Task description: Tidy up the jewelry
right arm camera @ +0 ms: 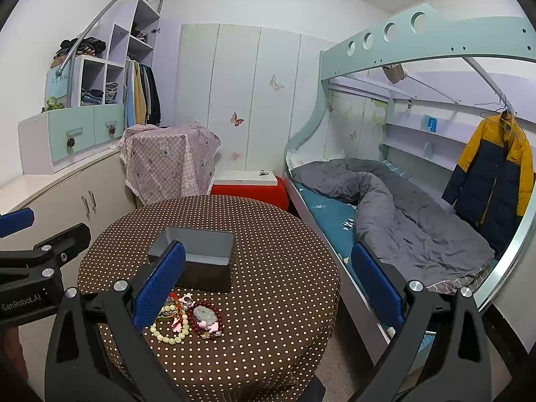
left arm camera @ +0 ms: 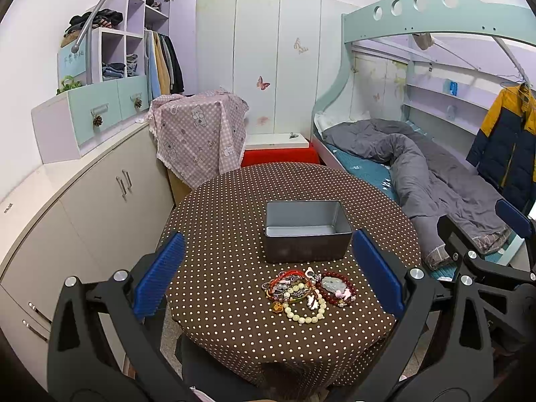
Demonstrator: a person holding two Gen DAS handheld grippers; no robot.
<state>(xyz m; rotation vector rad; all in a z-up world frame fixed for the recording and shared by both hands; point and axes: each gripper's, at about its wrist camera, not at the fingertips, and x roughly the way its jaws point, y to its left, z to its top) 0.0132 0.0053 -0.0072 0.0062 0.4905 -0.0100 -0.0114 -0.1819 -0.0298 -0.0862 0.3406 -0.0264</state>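
A pile of jewelry point(left arm camera: 306, 293) lies on the round brown polka-dot table point(left arm camera: 234, 201): a cream bead bracelet point(left arm camera: 306, 315), a dark red bead bracelet point(left arm camera: 336, 289) with a pale pendant, red cords and pink charms. Behind it stands an open, empty grey tin box point(left arm camera: 306, 231). My left gripper point(left arm camera: 268, 274) is open and empty, held above the table's near edge with the pile between its blue pads. My right gripper point(right arm camera: 268, 288) is open and empty, to the right of the pile point(right arm camera: 187, 318) and box point(right arm camera: 194, 258); its left pad point(right arm camera: 157, 288) hides part of the pile.
White cabinets point(left arm camera: 100, 187) run along the left. A pink cloth-covered stand point(left arm camera: 197, 134) and a red stool point(left arm camera: 278, 155) are behind the table. A bunk bed with a grey quilt point(left arm camera: 418, 167) is on the right. The right gripper's finger point(left arm camera: 516, 217) shows at the left view's right edge.
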